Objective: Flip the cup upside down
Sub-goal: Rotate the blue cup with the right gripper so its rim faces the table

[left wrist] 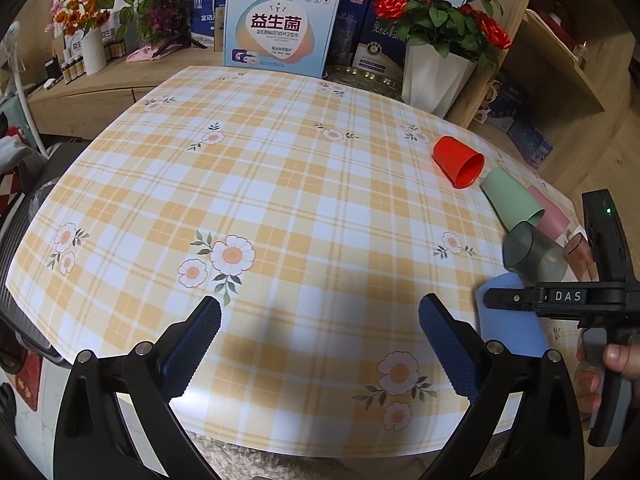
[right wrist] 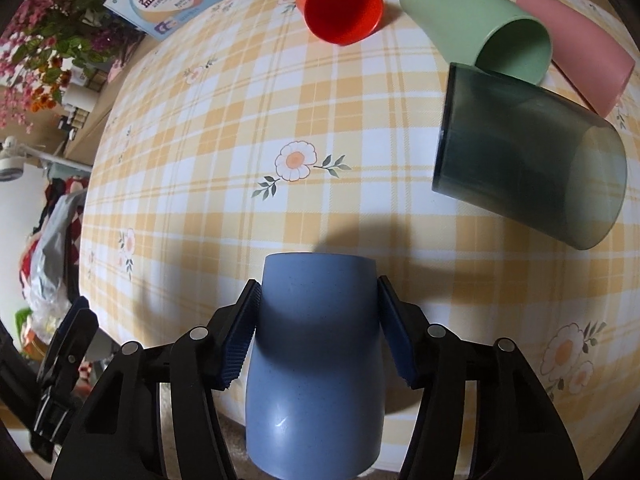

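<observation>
Gripping the blue cup (right wrist: 316,344) between both pads (right wrist: 240,340), the right tongs (right wrist: 318,332) hold it at the bottom centre of the right wrist view, just above the near edge of the tabletop (right wrist: 224,128). One end of the cup points away from the camera, the other toward it; which end is the mouth I cannot tell, as no opening shows. In the left wrist view only a patch of it shows at lower right (left wrist: 516,320), behind the right tongs (left wrist: 532,298).

The step in hand looks like the carry and turn: the cup is clamped, and it is not yet standing. Next, I judge, the wrist must roll until the rim faces down, then lower it onto a bare patch of cloth and release.

The left tongs (left wrist: 320,344) hang wide apart at the bottom of their own view, holding nothing.

4 other cups lie on their sides at the upper right of the right wrist view: red (right wrist: 342,8), green (right wrist: 480,24), pink (right wrist: 580,48) and a smoky clear one (right wrist: 528,160). The red and green mouths face the camera and show nothing inside; the clear one looks empty too.
</observation>
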The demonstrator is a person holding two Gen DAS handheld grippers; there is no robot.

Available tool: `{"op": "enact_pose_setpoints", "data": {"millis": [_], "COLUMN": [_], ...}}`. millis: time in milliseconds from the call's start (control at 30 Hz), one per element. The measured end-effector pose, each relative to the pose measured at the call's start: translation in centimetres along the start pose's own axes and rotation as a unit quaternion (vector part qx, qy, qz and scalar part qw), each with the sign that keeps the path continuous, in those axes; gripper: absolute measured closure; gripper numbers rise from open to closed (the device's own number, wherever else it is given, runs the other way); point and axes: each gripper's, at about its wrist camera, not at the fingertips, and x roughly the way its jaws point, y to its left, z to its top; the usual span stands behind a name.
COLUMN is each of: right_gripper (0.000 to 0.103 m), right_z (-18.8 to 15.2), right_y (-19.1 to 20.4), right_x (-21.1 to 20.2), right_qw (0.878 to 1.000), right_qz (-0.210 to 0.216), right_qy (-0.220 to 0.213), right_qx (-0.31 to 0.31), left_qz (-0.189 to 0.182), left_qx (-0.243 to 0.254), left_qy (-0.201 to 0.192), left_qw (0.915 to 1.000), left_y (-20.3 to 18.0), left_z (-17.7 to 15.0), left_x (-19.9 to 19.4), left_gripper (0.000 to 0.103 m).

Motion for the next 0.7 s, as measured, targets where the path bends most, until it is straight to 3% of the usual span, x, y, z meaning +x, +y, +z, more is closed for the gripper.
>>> {"op": "enact_pose_setpoints", "data": {"millis": [167, 233, 367, 700], "right_gripper": [0.047, 0.047, 0.047, 0.047], "right_z": [-1.3, -2.1, -4.4, -8.9], "right_y": [-0.9, -0.9, -1.2, -3.6], "right_x": [-1.5, -2.5, -4.7, -8.9], "right_qw": [0.999, 0.997, 0.989, 0.971], "right_qz": [0.024, 0.014, -0.002, 0.018], "right_qy": [-0.043, -0.073, -0.139, -0.23], "right_qx": [-0.005, -0.018, -0.054, -0.056], "left_qz": [-0.005, -0.009, 0.0, 0.012], "left_qx": [0.004, 0.0, 0.003, 0.028], "left_qy": [-0.01, -0.013, -0.021, -0.062], "left_qw": [0.9999, 0.9999, 0.9998, 0.9976], "left_y": [-0.8, -1.0, -1.7, -5.2], "left_z": [0.0, -0.2, -0.6, -2.7], "left_x": [-0.6, -0.8, -1.1, -3.0], "left_gripper": [0.006, 0.006, 0.006, 0.006]}}
